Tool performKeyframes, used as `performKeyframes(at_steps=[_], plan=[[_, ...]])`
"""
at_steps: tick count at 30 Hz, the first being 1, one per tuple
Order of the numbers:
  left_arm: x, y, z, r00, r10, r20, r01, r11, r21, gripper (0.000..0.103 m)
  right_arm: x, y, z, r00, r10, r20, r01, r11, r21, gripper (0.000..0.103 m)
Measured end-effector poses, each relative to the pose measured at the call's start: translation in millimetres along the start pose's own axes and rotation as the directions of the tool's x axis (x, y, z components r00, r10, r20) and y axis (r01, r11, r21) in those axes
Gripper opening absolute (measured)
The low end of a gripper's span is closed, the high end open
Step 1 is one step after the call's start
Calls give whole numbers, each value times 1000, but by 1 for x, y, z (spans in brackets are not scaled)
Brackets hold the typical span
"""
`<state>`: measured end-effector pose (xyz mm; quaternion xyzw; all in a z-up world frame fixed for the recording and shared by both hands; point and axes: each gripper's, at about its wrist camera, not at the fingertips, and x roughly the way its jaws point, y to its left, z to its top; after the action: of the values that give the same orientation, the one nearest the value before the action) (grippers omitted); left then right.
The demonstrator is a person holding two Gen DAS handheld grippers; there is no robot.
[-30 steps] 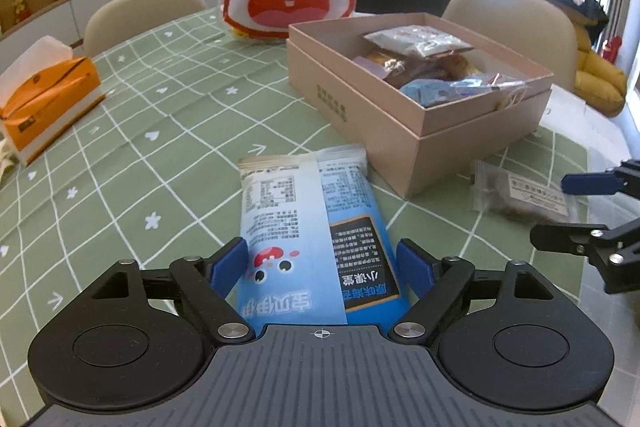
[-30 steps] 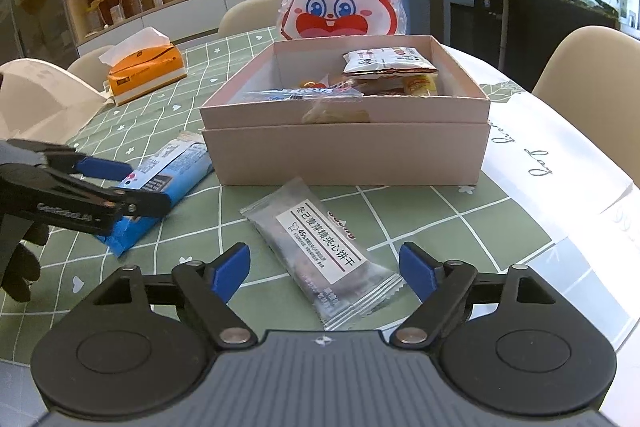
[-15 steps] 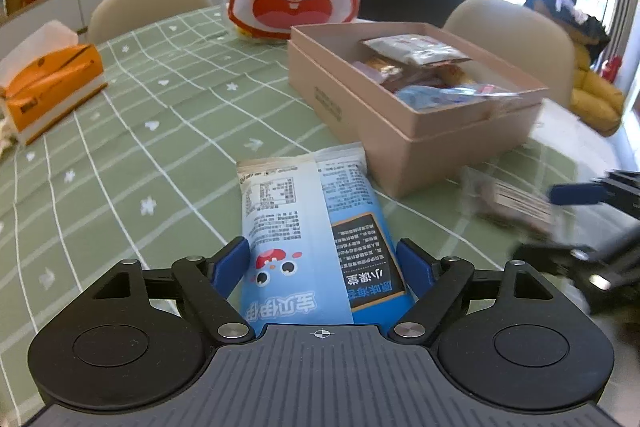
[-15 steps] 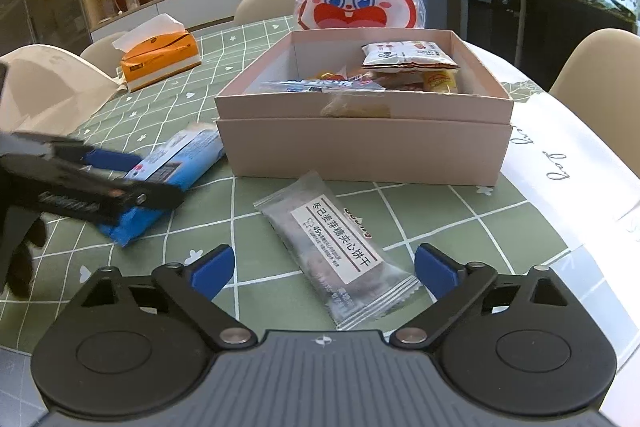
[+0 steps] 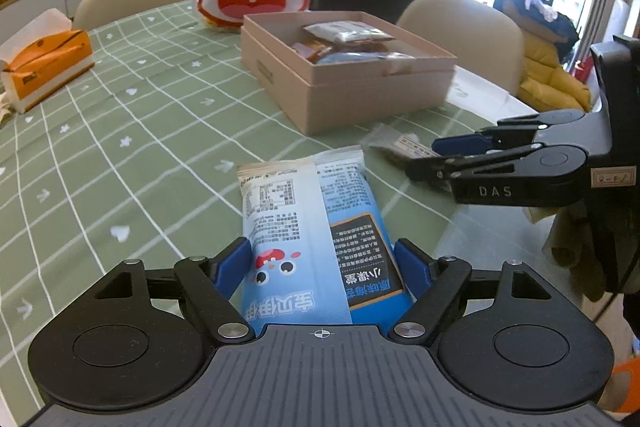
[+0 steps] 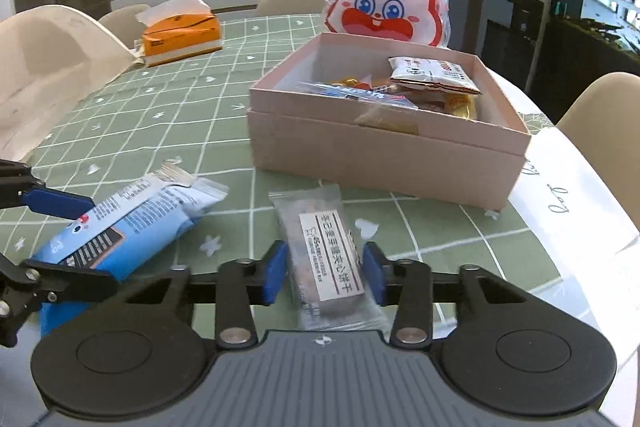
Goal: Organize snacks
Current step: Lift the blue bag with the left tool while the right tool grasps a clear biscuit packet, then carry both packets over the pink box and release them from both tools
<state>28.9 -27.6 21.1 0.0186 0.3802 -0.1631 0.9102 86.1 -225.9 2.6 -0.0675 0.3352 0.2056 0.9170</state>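
- On the green grid-patterned table (image 6: 168,107) stands one open pink cardboard box (image 6: 384,155), seated on what looks like its own lid or base, and it holds several wrapped snacks.
- Inside the box, a white-and-brown packet (image 6: 434,75) lies on top toward the far side; below it show gold-wrapped pieces, a blue-printed clear wrapper and a beige packet against the near wall. The exact number inside cannot be told.
- Two snacks lie outside the box, side by side in front of it: one blue snack bag (image 5: 320,231) and one grey biscuit packet (image 6: 328,255).
- The blue snack bag is long and puffy, pale blue and white, with a nutrition table, a dark panel of text and a small red cartoon face.
- The grey biscuit packet is translucent, dark inside, with a white label in red-bordered print and crimped ends.
- The left gripper (image 5: 322,267) holds the blue snack bag, both blue pads pressed against its sides.
- The right gripper (image 6: 324,273) straddles the grey biscuit packet; its jaws are closing, the pads just beside the packet's edges, and contact cannot be told for sure.
- Behind the box stands one rabbit-faced bag (image 6: 390,3); one orange tissue box (image 6: 182,35) sits farther left.
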Motion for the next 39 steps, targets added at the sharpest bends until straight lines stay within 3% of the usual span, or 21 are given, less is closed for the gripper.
performKeyframes(at_steps=[4, 11, 14, 16, 17, 22, 23, 24, 29, 32, 34, 37, 39], plan=[[-14, -16, -10, 1000, -8, 15, 8, 1000, 23, 84, -29, -3, -9, 1000, 9, 17, -9, 1000, 7, 17], [-32, -45, -19, 999, -18, 49, 15, 998, 62, 84, -72, -9, -19, 996, 0, 84, 1, 1000, -12, 16], [-33, -50, -23, 999, -19, 51, 16, 998, 62, 84, -69, -15, -24, 996, 25, 89, -24, 1000, -7, 35], [-31, -51, -24, 999, -16, 42, 13, 998, 55, 84, -57, -15, -25, 996, 36, 85, -33, 999, -26, 62], [-30, -51, -25, 999, -10, 41, 7, 999, 50, 84, -46, -15, -24, 997, 29, 76, -27, 999, -31, 62], [-31, -52, -27, 999, 5, 41, -6, 1000, 30, 84, -7, -19, -16, 1000, 23, 9, -23, 1000, 4, 57], [-33, -53, -27, 999, 8, 42, -10, 999, 31, 84, -8, -18, -16, 1000, 25, 6, -25, 1000, -4, 54], [-34, -53, -28, 999, 11, 43, -12, 999, 30, 84, -11, -16, -16, 999, 37, -2, -37, 999, -19, 38], [-42, -59, -22, 999, -6, 54, 4, 999, 40, 84, -41, -18, -20, 996, 91, -5, -92, 995, -27, 34], [-53, -61, 1, 993, -26, 116, 19, 998, 58, 84, -75, -29, -1, 993, 98, 73, -97, 995, -15, 34], [-59, -59, 30, 984, -19, 179, 6, 997, 73, 84, -99, -42, 32, 985, 87, 150, -86, 996, -10, 34], [-60, -53, 82, 954, 6, 301, -32, 996, 80, 84, -120, -60, 84, 967, 51, 250, -54, 998, 8, 34], [-42, -45, 123, 946, -17, 323, -6, 998, 70, 84, -121, -73, 120, 957, 35, 286, -48, 998, 37, 34]])
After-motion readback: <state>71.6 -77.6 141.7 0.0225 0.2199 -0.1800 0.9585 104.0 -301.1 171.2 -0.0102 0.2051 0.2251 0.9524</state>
